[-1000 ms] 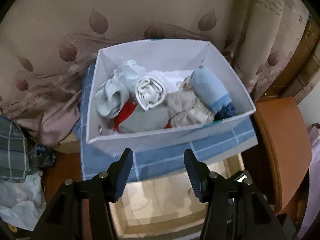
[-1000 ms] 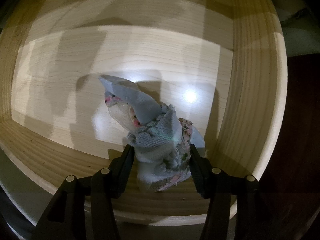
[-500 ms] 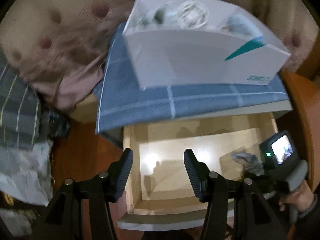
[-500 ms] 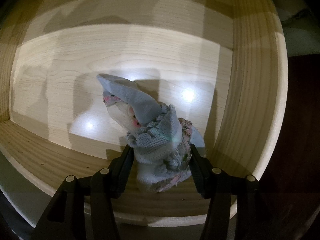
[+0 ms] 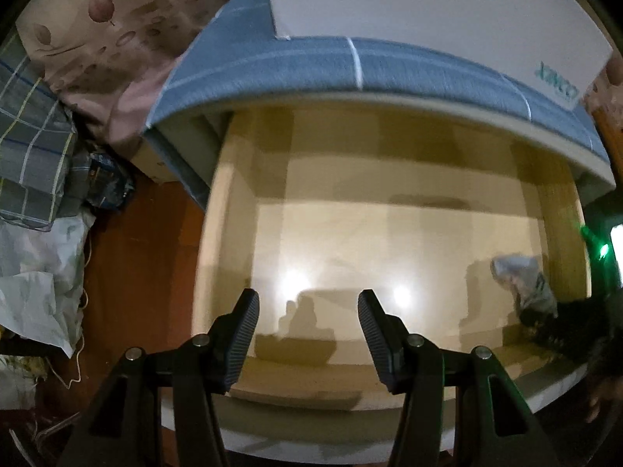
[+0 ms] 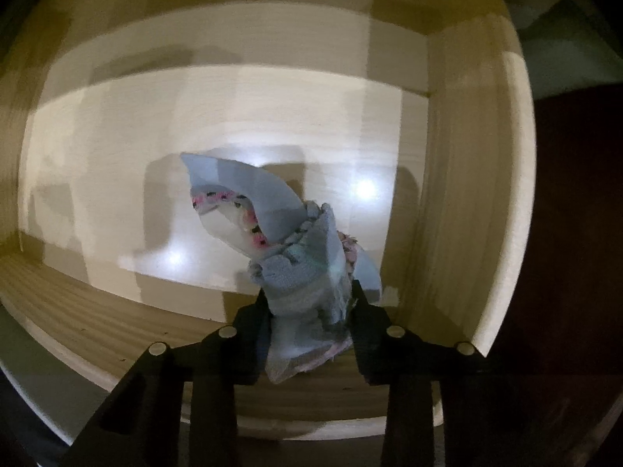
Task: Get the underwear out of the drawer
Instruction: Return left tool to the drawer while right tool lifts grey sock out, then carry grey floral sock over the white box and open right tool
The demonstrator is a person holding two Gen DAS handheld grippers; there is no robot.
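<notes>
One piece of underwear (image 6: 296, 257) is left in the drawer (image 6: 459, 194), and it is seen just below the middle of the right wrist view, near the drawer's right wall. It is squeezed between the jaws of the right gripper (image 6: 311, 311), which are pulled in tight on the bunched grey-blue cloth, so the cloth is held and not just touched. The grip is probably made low on the bunch so that the whole piece can be lifted out in one go. The top of the cloth is left sticking up, and a pink and black trim is shown at its edge. In the left wrist view the same underwear (image 5: 521, 284) is seen small at the right edge, with the dark right gripper below it. The left gripper (image 5: 307, 323) is held wide, with nothing between its jaws, above the bare drawer floor at the bottom middle of the frame. It is likely kept free because no second hand is needed for this light cloth. A white box (image 5: 428, 11) is set on a blue checked cloth (image 5: 311, 62) at the top of that frame, but its inside is cut off here. The left view is blurred. The bottom of the underwear is hidden by the jaws, so it cannot be told whether it is lifted off the floor yet.
</notes>
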